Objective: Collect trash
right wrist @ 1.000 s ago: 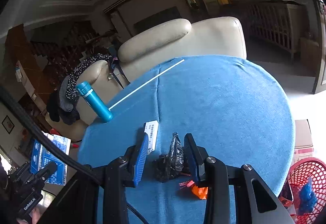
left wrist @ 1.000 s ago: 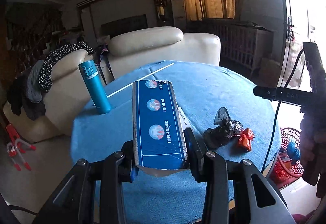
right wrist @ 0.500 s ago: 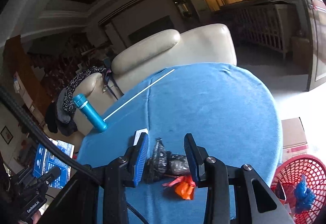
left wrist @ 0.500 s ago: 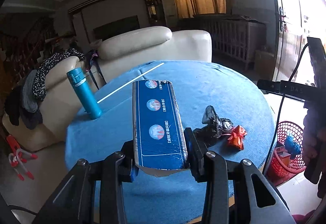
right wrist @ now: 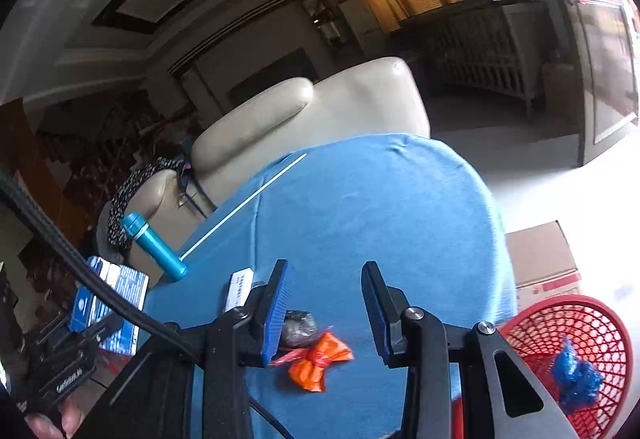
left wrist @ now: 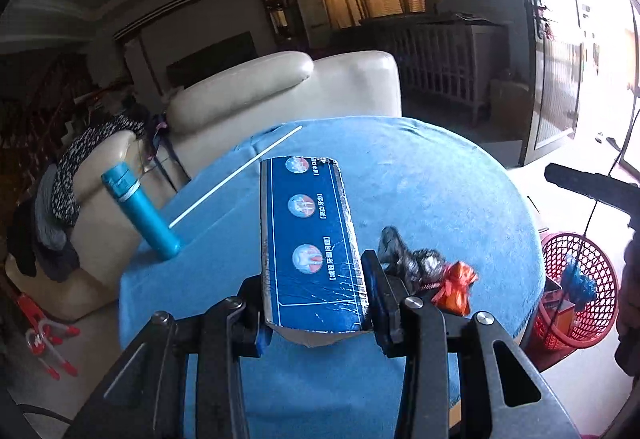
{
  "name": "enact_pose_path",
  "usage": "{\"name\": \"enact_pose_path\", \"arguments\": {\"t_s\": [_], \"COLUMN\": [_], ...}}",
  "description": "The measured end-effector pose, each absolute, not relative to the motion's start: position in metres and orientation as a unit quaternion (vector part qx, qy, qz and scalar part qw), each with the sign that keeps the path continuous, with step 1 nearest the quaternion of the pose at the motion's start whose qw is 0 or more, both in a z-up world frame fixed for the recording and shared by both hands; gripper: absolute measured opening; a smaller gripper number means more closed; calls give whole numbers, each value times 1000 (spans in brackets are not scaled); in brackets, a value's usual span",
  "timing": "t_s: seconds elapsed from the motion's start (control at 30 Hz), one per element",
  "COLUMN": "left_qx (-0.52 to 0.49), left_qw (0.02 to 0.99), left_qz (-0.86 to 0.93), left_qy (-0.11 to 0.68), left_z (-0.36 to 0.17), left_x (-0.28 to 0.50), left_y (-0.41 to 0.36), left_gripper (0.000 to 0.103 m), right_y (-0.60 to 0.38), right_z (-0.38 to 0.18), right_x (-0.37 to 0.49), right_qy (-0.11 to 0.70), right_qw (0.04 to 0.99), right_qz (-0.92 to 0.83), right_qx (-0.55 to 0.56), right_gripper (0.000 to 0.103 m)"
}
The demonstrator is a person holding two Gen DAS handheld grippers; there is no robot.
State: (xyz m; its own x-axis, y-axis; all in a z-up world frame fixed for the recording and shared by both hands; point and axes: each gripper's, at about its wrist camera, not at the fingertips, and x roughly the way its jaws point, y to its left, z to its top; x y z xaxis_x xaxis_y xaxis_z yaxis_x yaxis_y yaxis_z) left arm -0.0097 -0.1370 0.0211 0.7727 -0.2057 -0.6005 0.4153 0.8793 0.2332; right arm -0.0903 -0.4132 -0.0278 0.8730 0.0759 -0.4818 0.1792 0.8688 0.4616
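The left gripper [left wrist: 316, 303] has its jaws clamped on the near end of a flattened blue carton [left wrist: 310, 235], which juts forward over the round bench [left wrist: 440, 175] draped in blue cloth and hides a strip of the cloth beneath it. Just right of the carton's near end, a crumpled black wrapper [left wrist: 416, 259] and an orange wrapper [left wrist: 454, 289] lie on the cloth, touching each other, close to the bench's near edge.

The right gripper [right wrist: 324, 309] hangs above the same near edge with its jaws partly open and nothing pressed between them. In the right wrist view the orange wrapper [right wrist: 318, 357] lies below the gap, and the black wrapper [right wrist: 298, 323] is half hidden behind the left jaw. A small white packet [right wrist: 240, 287] sits on the cloth just left of that jaw.

On the bench's far left edge a teal flask [left wrist: 140, 213] stands upright, and a thin white stick [left wrist: 236, 177] runs from beside its base toward the far rim. A cream sofa [left wrist: 280, 95] with dark clothes draped on its arm stands behind the bench. On the floor to the right, below the bench's edge, is a red mesh basket [right wrist: 576, 323] with crumpled blue trash [right wrist: 576, 375] in it, and a cardboard box [right wrist: 540, 255] sits just behind it.
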Motion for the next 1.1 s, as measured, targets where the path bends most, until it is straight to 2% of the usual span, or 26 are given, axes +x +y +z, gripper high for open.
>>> {"name": "enact_pose_path", "arguments": {"t_s": [0.43, 1.1], "left_qx": [220, 247], "left_qw": [904, 897], "left_qz": [-221, -236], "left_qy": [292, 281], "left_z": [9, 10], "left_x": [-15, -40], "left_y": [-205, -236], "left_gripper": [41, 41], "right_y": [-456, -467], "right_z": [-39, -39], "right_x": [-134, -163], "right_qy": [248, 240], "right_qw": [927, 928], "right_qz": [-92, -92], "right_qx": [266, 269], "right_gripper": [40, 40]}}
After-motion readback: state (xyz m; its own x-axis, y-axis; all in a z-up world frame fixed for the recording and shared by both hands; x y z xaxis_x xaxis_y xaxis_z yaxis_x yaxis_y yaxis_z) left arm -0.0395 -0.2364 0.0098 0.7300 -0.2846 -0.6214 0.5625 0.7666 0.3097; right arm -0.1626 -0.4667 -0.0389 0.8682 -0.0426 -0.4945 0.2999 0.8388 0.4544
